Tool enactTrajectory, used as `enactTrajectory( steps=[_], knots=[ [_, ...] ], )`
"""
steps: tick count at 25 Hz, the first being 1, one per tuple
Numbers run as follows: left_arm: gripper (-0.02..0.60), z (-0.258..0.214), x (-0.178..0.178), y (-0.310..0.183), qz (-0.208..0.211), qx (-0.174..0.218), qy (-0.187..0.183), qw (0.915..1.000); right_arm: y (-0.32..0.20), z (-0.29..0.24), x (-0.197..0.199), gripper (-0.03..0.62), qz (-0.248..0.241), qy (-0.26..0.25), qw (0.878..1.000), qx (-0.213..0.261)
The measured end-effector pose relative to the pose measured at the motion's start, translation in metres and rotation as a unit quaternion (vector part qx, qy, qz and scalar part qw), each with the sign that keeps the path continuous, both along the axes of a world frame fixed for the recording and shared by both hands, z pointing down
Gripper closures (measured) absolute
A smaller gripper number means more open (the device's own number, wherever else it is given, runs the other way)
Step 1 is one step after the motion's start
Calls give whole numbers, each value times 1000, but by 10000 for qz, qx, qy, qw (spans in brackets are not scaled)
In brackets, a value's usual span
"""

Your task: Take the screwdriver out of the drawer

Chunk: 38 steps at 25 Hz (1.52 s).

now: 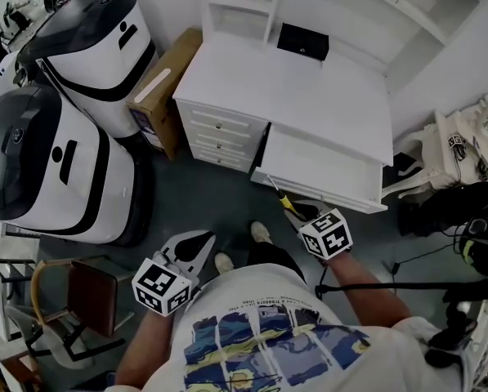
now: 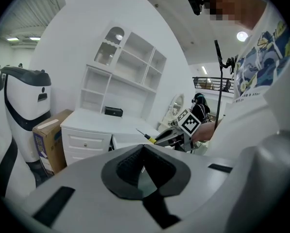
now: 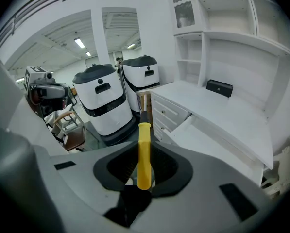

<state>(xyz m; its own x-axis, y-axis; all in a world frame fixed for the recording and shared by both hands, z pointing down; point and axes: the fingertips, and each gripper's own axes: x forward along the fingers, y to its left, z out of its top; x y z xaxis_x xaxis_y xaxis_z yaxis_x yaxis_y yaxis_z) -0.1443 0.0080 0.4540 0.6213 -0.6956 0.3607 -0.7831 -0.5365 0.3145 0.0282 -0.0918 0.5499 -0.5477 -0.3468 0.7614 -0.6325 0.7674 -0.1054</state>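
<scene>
My right gripper (image 1: 297, 213) is shut on the yellow handle of the screwdriver (image 1: 288, 204), in the air just in front of the open white drawer (image 1: 319, 193). The thin shaft points up and away toward the desk. In the right gripper view the yellow handle (image 3: 144, 152) stands upright between the pads of the right gripper (image 3: 144, 147), with the drawer (image 3: 210, 142) below to the right. My left gripper (image 1: 203, 241) hangs lower left over the floor, shut on nothing. From the left gripper (image 2: 144, 148) I see the screwdriver (image 2: 151, 139) held ahead.
A white desk (image 1: 309, 96) with a small drawer stack (image 1: 217, 134) and a black box (image 1: 302, 41) stands ahead. Two white-and-black machines (image 1: 60, 149) and a cardboard box (image 1: 163, 88) are at the left. A chair (image 1: 87, 296) sits at lower left, and cables and gear (image 1: 472, 243) at the right.
</scene>
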Motion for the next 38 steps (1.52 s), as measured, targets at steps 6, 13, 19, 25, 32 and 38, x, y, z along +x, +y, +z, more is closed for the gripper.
enactTrajectory(
  steps=[6, 13, 19, 25, 32, 38],
  knots=[
    [568, -1, -3, 8, -3, 53, -12, 10000, 16, 0, -8, 500, -118, 7, 9999, -9],
    [568, -3, -8, 10, -86, 125, 2, 9999, 22, -7, -18, 500, -255, 0, 9997, 36],
    [568, -3, -10, 14, -118, 143, -15, 9998, 29, -10, -25, 502, -350, -50, 9994, 47],
    [568, -1, -10, 18, -118, 119, -19, 9999, 31, -12, -29, 500, -387, -72, 9992, 63],
    [568, 0, -9, 20, -98, 103, -15, 9999, 34, -11, -30, 500, -387, -75, 9992, 42],
    [568, 3, -10, 21, -94, 80, -6, 9999, 37, -9, -31, 500, -410, -76, 9991, 31]
  ],
)
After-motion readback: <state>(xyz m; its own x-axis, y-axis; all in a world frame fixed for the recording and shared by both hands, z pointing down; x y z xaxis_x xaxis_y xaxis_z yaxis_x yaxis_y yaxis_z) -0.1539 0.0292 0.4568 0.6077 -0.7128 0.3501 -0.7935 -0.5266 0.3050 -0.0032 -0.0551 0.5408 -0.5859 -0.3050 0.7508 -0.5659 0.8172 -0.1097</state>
